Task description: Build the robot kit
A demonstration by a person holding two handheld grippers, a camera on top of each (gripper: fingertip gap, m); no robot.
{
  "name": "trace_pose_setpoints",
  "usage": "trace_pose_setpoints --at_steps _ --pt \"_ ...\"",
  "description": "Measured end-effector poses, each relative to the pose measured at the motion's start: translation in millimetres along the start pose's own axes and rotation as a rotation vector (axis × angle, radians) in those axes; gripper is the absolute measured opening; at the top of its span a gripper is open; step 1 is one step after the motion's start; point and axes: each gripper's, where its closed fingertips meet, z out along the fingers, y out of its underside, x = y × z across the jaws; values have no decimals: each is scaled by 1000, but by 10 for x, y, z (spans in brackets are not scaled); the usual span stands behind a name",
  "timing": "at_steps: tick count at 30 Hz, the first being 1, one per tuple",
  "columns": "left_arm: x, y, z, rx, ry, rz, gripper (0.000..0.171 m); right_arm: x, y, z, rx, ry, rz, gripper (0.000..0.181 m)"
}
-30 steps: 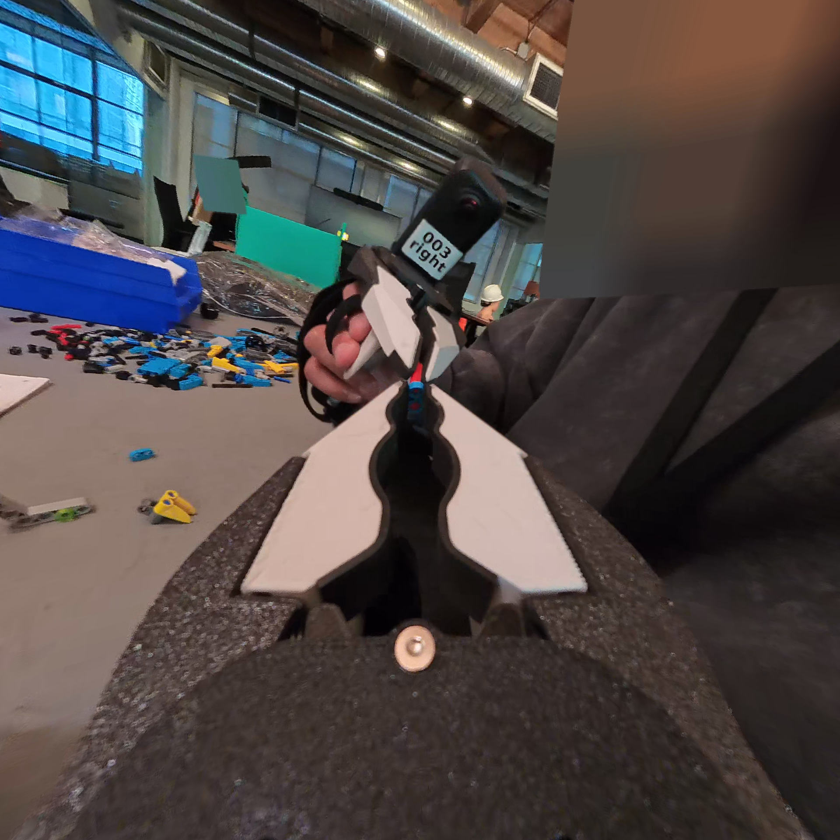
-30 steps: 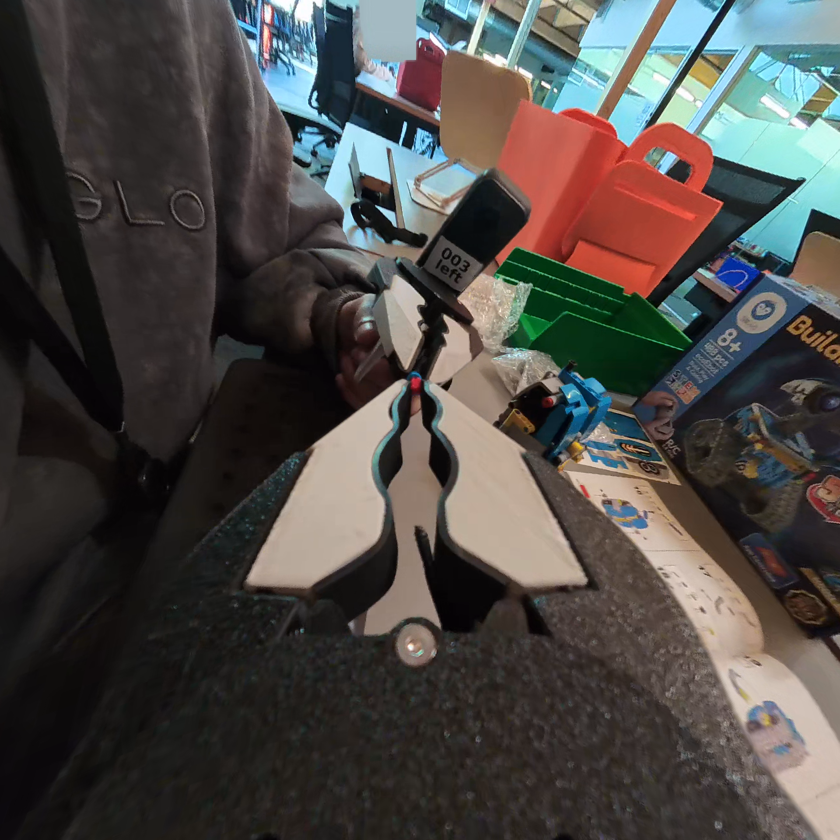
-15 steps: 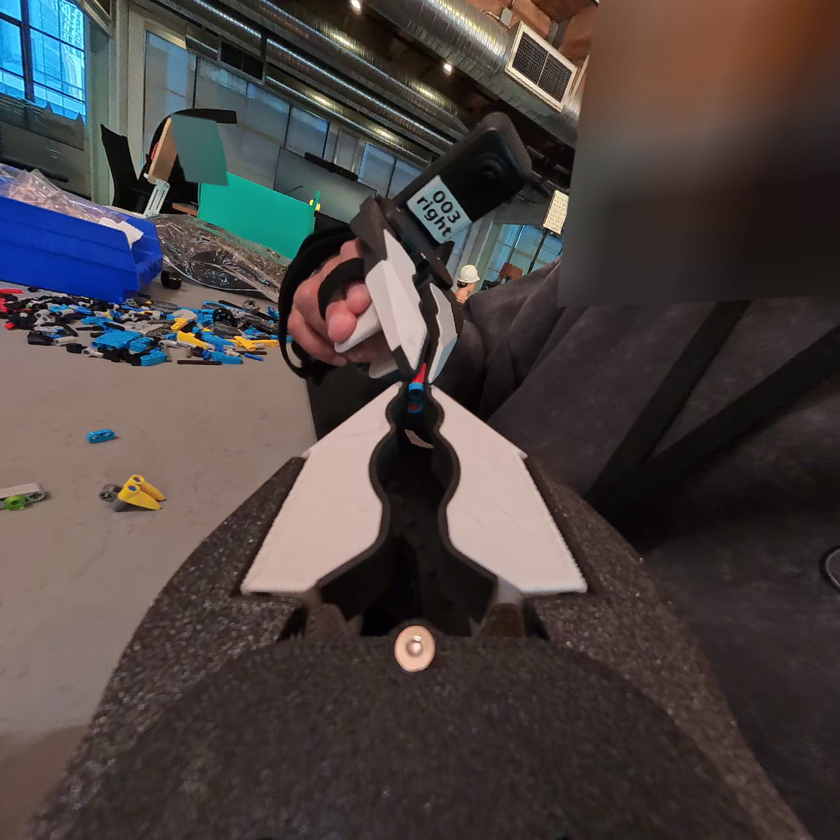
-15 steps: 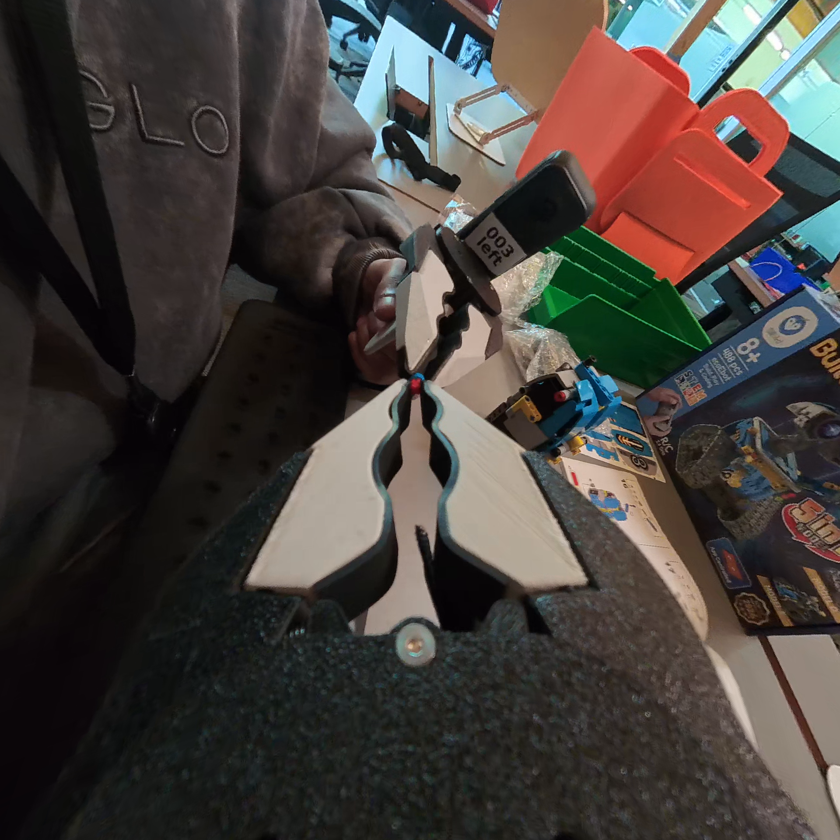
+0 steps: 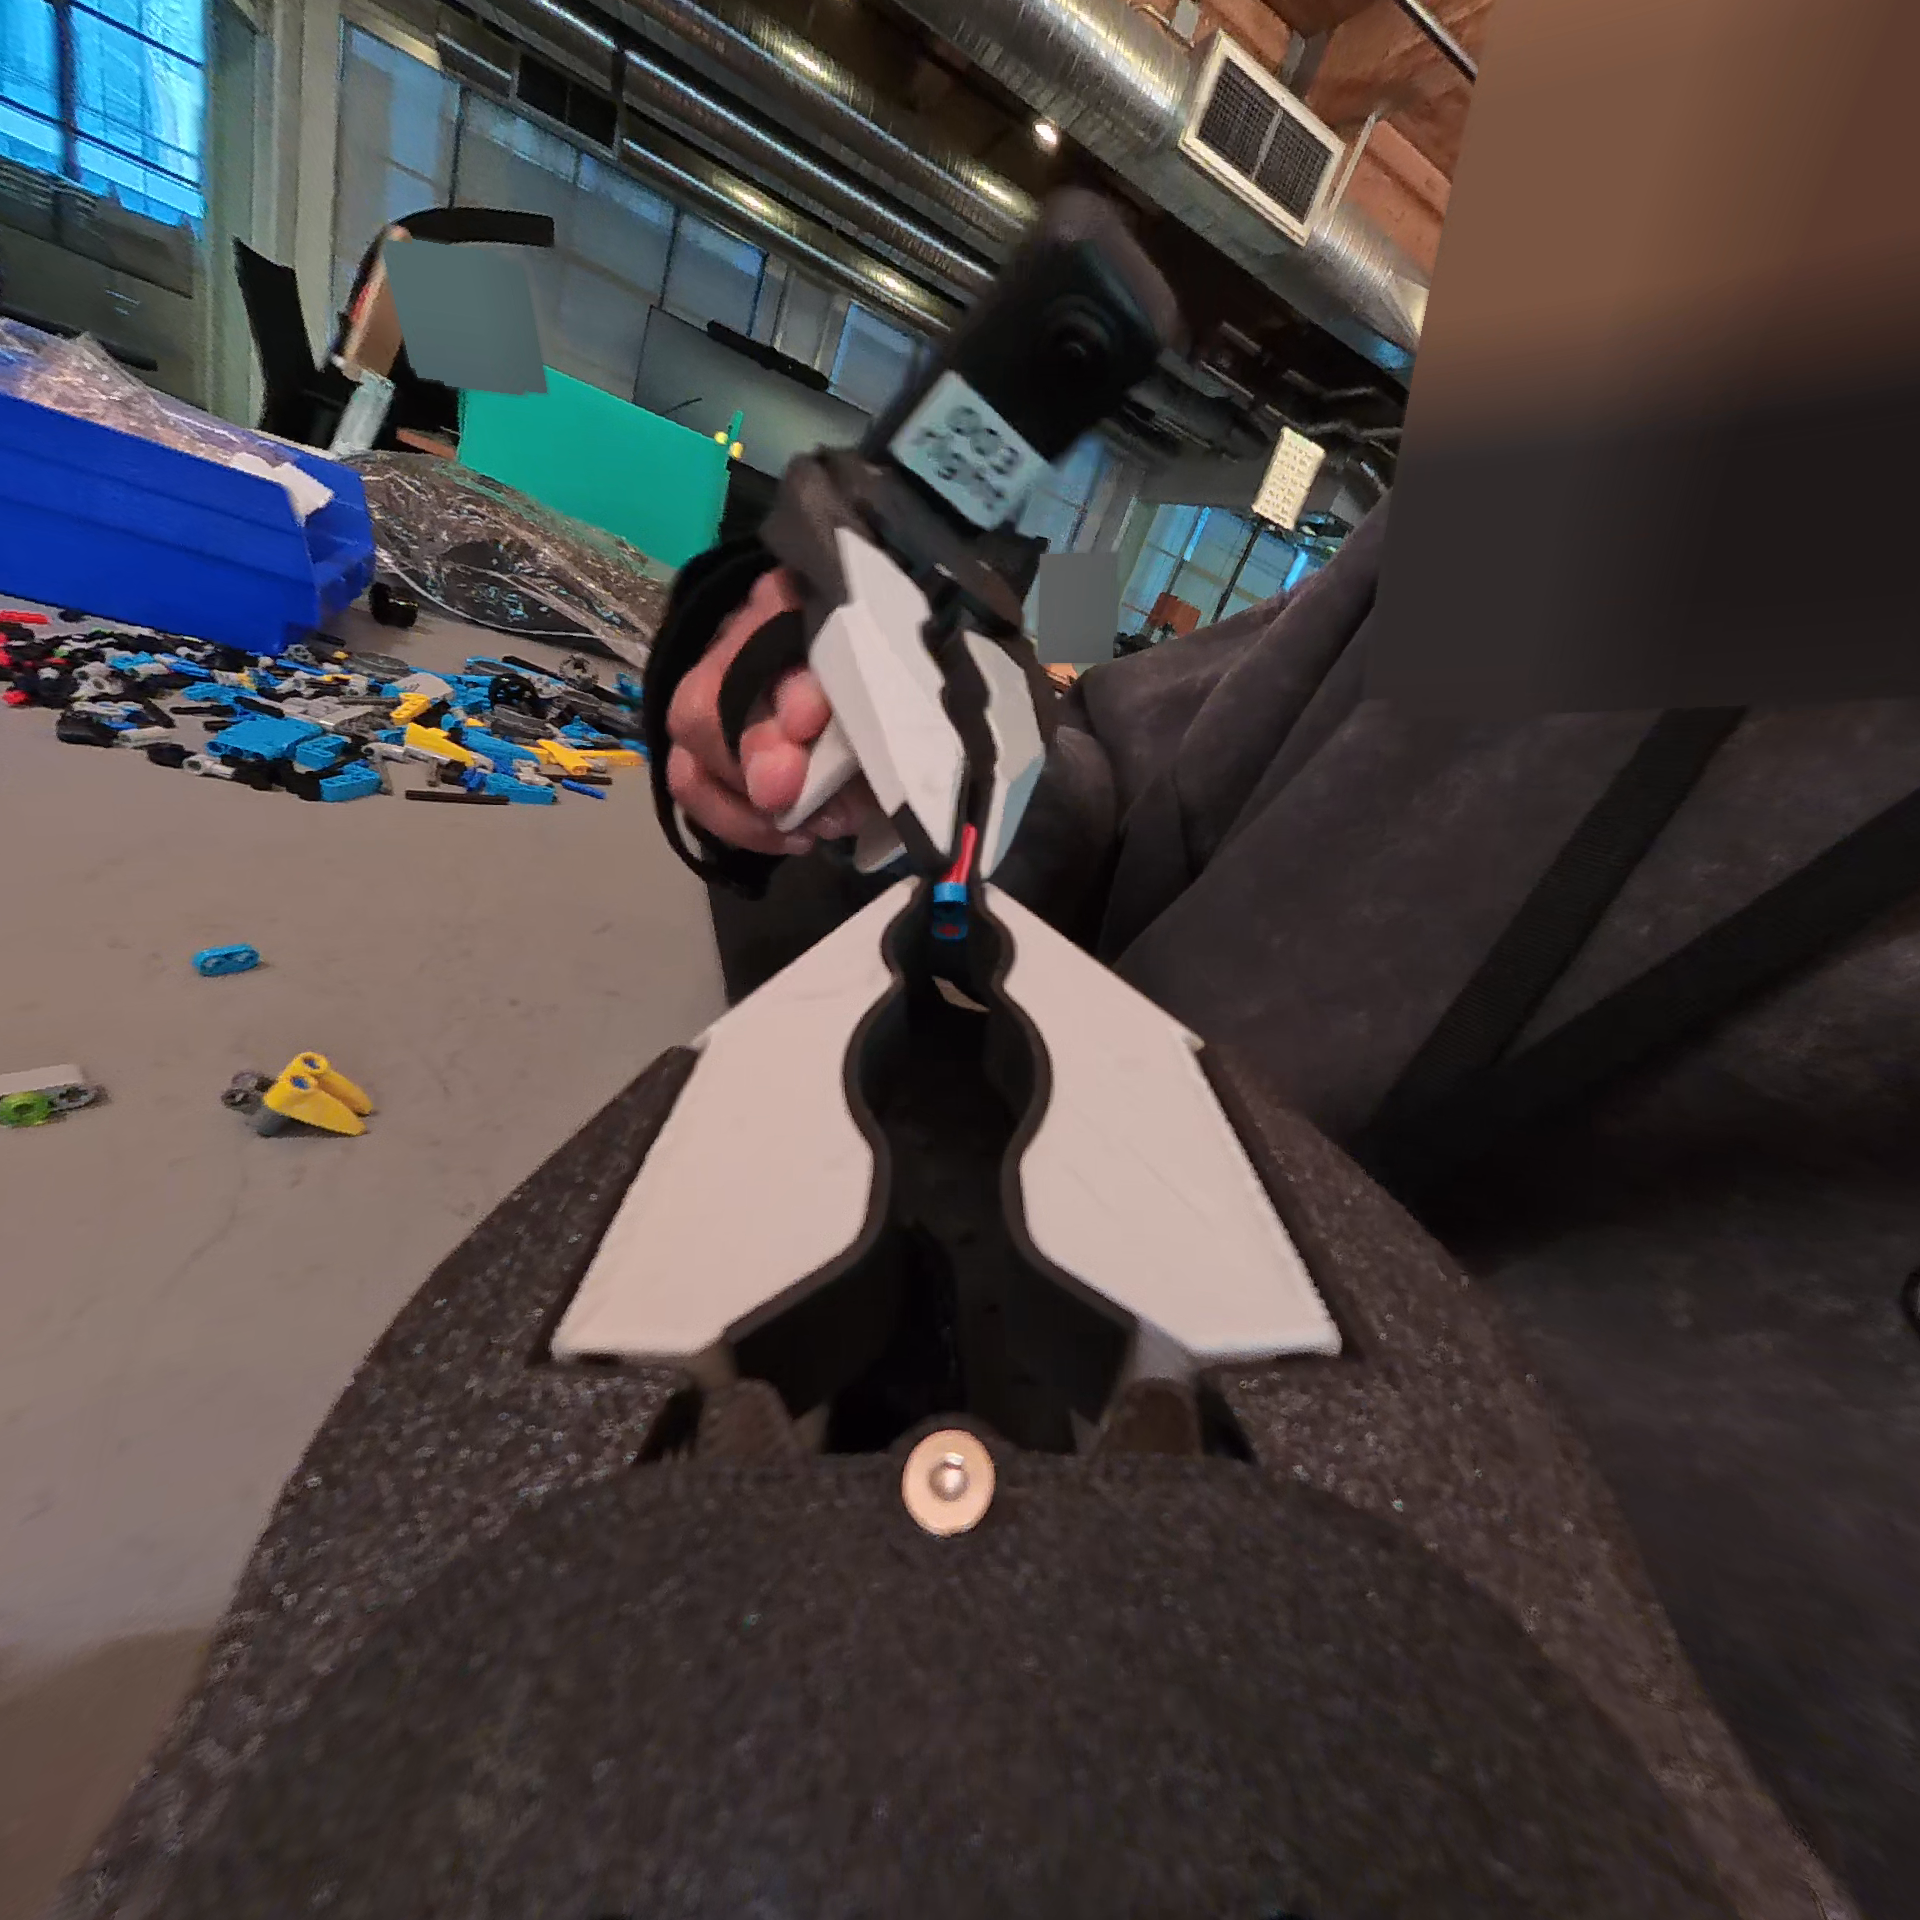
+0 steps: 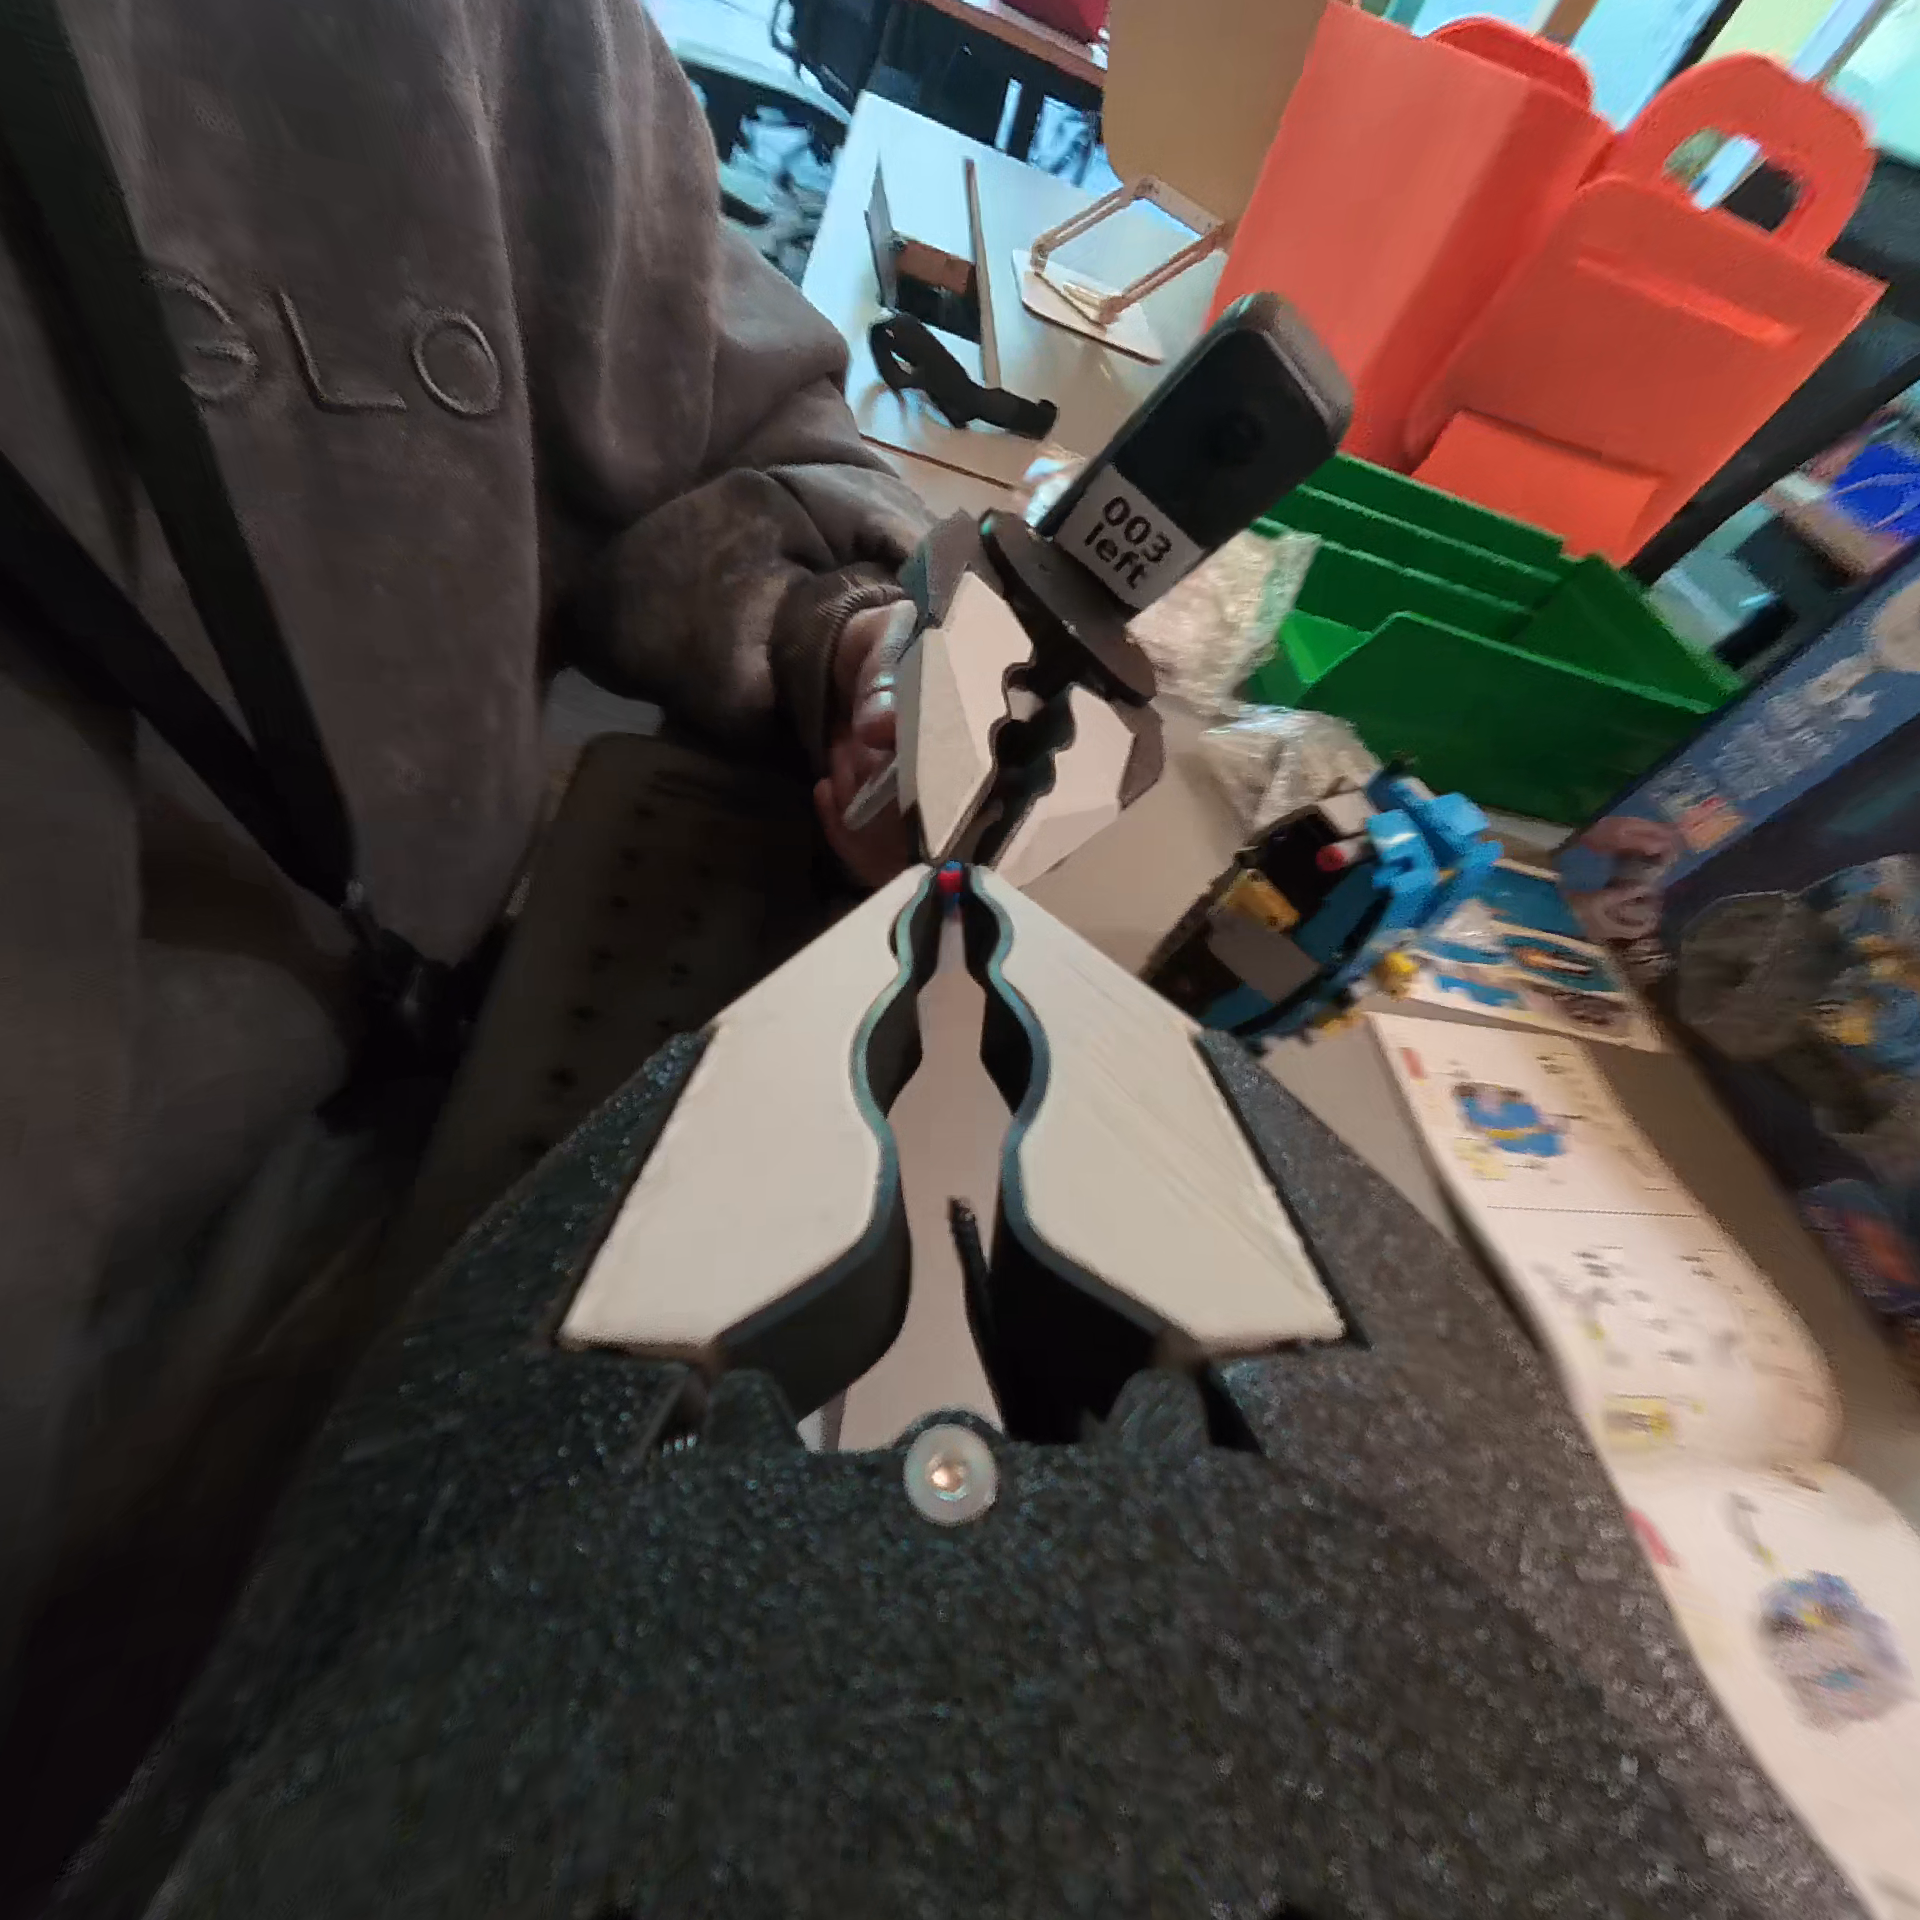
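My left gripper (image 5: 948, 902) is shut on a small blue piece (image 5: 945, 920) at its tips. My right gripper (image 6: 948, 881) is shut on a thin red pin (image 6: 948, 883). The two grippers meet tip to tip in the air in front of the person's grey sweatshirt. In the left wrist view the right gripper (image 5: 958, 831) comes down from above, and the red pin (image 5: 966, 854) runs into the blue piece. In the right wrist view the left gripper (image 6: 968, 850) tilts down from the upper right. A hand holds each gripper.
A blue bin (image 5: 156, 520) and a pile of loose bricks (image 5: 343, 717) lie at the far left, with a yellow piece (image 5: 307, 1091) nearer. On the right wrist side are a part-built blue model (image 6: 1340, 925), an instruction booklet (image 6: 1590, 1278), a toy box (image 6: 1787, 914), green bins (image 6: 1455, 644) and orange bags (image 6: 1558, 270). Less than 4 cm separates the two grippers' tips.
Both grippers stay shut and tip to tip. Each has tilted, so the other gripper stands steeper and higher in each view. The red pin shows longer above the blue piece.
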Motion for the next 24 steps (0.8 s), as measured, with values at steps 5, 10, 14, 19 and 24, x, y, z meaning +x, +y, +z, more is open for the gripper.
trace_pose_setpoints --at_steps 5,10,14,19,24 --pt "19 41 25 -27 0 19 4 -52 17 -11 98 -82 169 3" --pt "13 1 21 -8 -5 22 5 -21 -21 -24 218 -94 288 4" --pt "-105 -66 -21 36 -47 -27 5 135 16 -23 160 -30 320 6" --pt "-272 -202 -128 135 -120 -103 5 372 -7 -58 102 213 230 46" --pt "-365 -326 -226 266 -97 -292 6 497 1 -2 -60 646 -65 49"
